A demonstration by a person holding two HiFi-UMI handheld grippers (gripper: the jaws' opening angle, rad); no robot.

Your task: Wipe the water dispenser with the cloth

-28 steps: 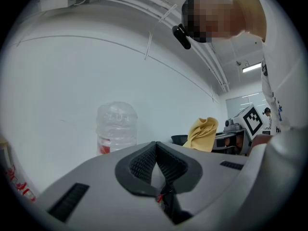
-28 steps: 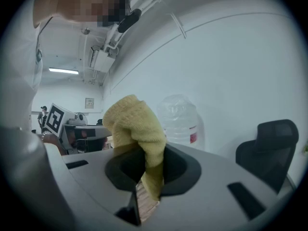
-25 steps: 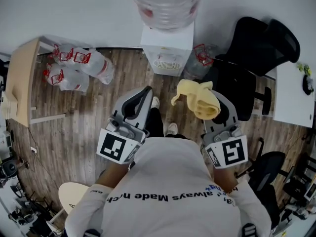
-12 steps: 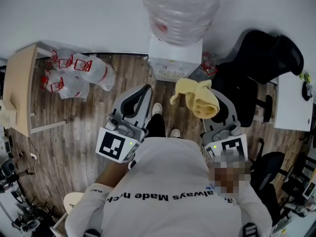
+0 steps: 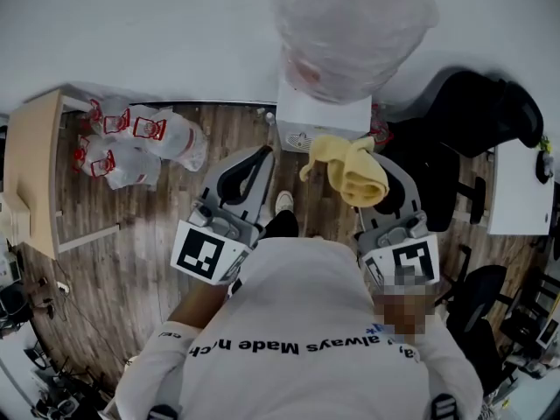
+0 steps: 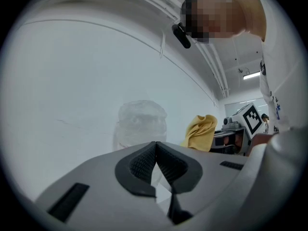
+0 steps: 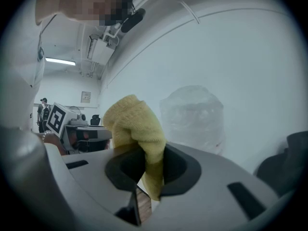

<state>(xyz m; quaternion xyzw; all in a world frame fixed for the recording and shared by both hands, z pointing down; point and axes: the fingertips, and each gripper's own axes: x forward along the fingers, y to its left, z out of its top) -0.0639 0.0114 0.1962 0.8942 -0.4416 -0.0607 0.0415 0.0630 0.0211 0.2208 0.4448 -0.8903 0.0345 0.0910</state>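
Note:
The white water dispenser (image 5: 322,116) stands against the wall straight ahead, with a clear plastic bottle (image 5: 350,24) on top. That bottle (image 6: 140,124) shows pale in the left gripper view and, as the bottle (image 7: 193,117), in the right gripper view. My right gripper (image 5: 363,175) is shut on a bunched yellow cloth (image 5: 350,170), held just in front of the dispenser. The cloth (image 7: 137,129) sticks up out of the jaws in the right gripper view. My left gripper (image 5: 255,166) hangs beside it to the left, shut with nothing between its fingers.
White plastic bags with red handles (image 5: 131,138) lie on the wooden floor at left, by a light wooden table (image 5: 31,178). A black office chair (image 5: 459,138) stands right of the dispenser, with a white desk (image 5: 521,191) beyond it.
I have moved closer to the dispenser: the bottle and cabinet appear larger and nearer, and both grippers now sit just in front of it. The cloth stays clamped in the right gripper.

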